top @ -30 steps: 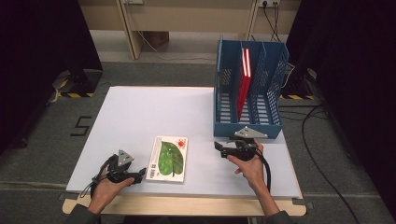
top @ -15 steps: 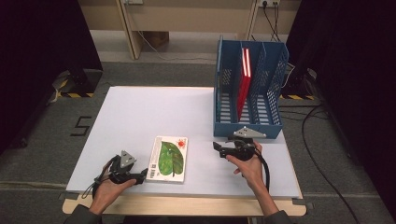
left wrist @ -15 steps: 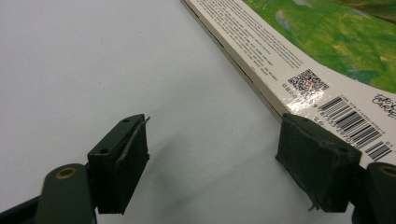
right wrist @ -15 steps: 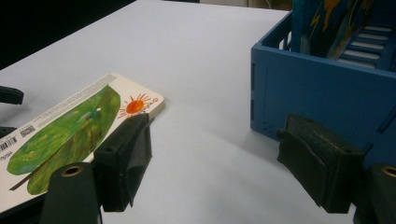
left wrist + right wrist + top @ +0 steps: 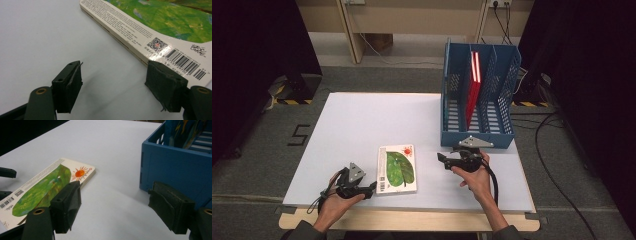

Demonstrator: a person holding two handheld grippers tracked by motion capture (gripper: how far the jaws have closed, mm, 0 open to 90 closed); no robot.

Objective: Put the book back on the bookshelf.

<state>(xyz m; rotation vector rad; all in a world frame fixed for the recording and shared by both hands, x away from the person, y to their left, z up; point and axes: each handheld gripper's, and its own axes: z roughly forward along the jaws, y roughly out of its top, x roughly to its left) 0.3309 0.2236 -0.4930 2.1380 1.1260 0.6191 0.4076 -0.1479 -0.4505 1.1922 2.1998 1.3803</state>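
- Two grippers sit at the counter's [image 5: 362, 120] near edge: the left gripper [image 5: 371, 189], jaws just closing yet apart with nothing pressed between them, is at the picture book's [image 5: 397, 167] barcode corner.
- Right gripper [image 5: 441, 158] hovers wide apart, empty, between book and rack.
- Farther back, the blue file rack [image 5: 477, 132] holds one upright red book [image 5: 473, 87] in a middle slot.

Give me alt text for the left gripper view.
The left gripper, jaws open and just closing with nothing between them, sits low over a white table, beside the barcode corner of a flat green picture book.
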